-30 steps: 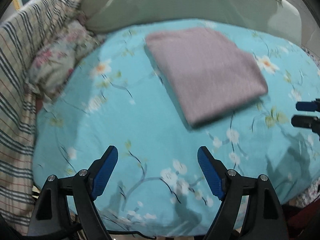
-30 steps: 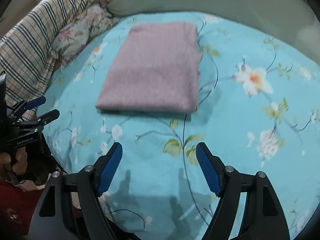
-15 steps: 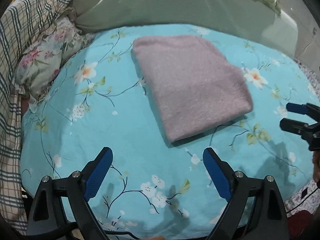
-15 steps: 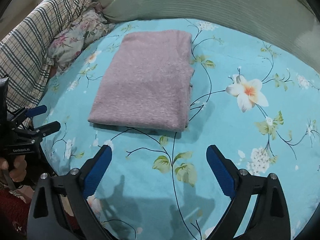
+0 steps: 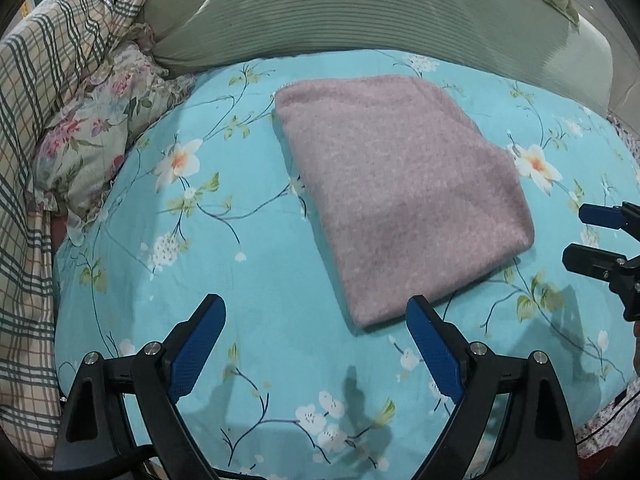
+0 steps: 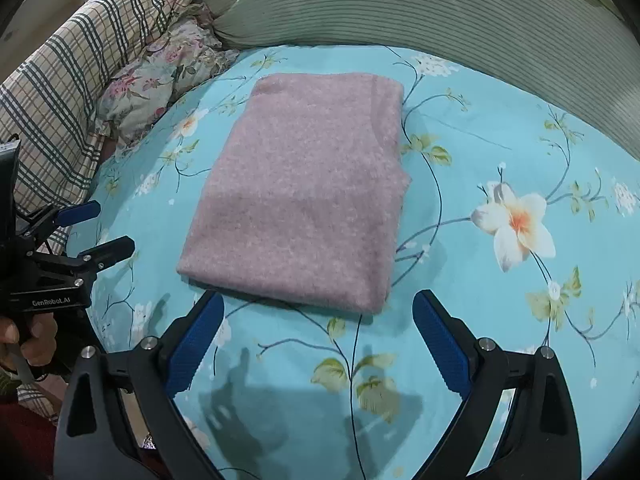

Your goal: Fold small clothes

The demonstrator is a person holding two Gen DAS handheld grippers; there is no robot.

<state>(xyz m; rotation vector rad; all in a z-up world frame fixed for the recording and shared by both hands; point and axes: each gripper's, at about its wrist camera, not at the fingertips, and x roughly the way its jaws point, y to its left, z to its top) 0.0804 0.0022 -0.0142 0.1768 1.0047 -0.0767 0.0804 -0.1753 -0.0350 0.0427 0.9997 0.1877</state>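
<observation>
mauve fuzzy cloth (image 5: 400,196), folded into a flat rectangle, is laid on the turquoise floral sheet (image 5: 224,248). the left gripper (image 5: 316,344) is held at its 7 o'clock, the right gripper (image 6: 318,334) at its 6 o'clock; both pairs of jaws are spread wide, nothing pinched. a striped green pillow (image 6: 440,12) is seen at 12 o'clock.

Fig.: L hand-held gripper (image 5: 314,308) tilted steeply down, blue-padded jaws spread wide w/ nothing between. R hand-held gripper (image 6: 318,304) same pose, jaws wide, nothing between. Person's fingers (image 6: 34,338) wrap the L unit's handle.
</observation>
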